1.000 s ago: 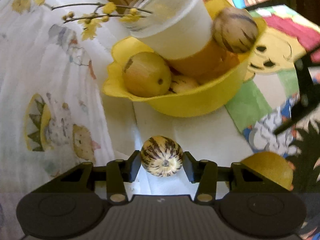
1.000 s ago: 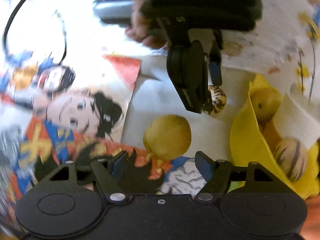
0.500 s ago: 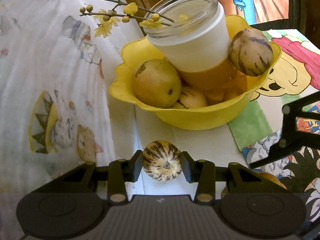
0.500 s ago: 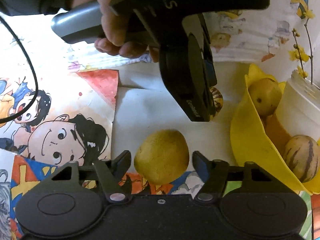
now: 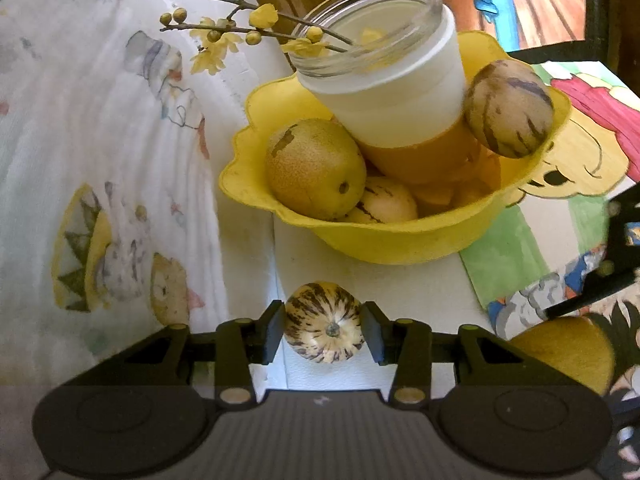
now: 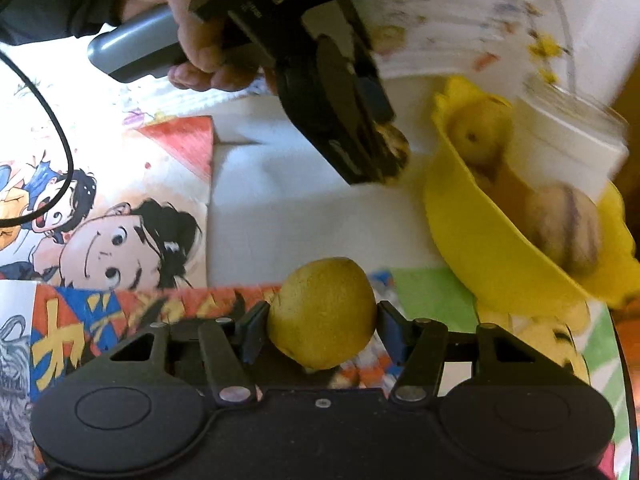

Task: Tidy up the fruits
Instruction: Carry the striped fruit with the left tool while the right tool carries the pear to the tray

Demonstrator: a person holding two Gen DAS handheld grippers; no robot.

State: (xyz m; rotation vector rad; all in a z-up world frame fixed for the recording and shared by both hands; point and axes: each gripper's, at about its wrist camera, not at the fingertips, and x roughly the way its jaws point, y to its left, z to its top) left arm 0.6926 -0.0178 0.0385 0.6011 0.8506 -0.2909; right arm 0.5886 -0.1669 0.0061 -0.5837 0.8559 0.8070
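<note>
Gripping a striped fruit [image 5: 323,322] in our left gripper [image 5: 323,326] and a yellow pear [image 6: 322,312] in our just-closed right gripper [image 6: 322,322], we are aiming both over the near rim of the yellow bowl [image 5: 384,242], clear of the jar [image 5: 384,80].

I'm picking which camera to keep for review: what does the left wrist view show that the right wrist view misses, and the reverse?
Left wrist only: the left gripper head-on, clamped on the striped fruit, and the jar's open mouth with its flower sprig.

Right wrist only: the right gripper, whose jaws have just closed on the yellow fruit, and the hand holding the left gripper.

Both: the yellow bowl of fruit, and the cartoon paper.
</note>
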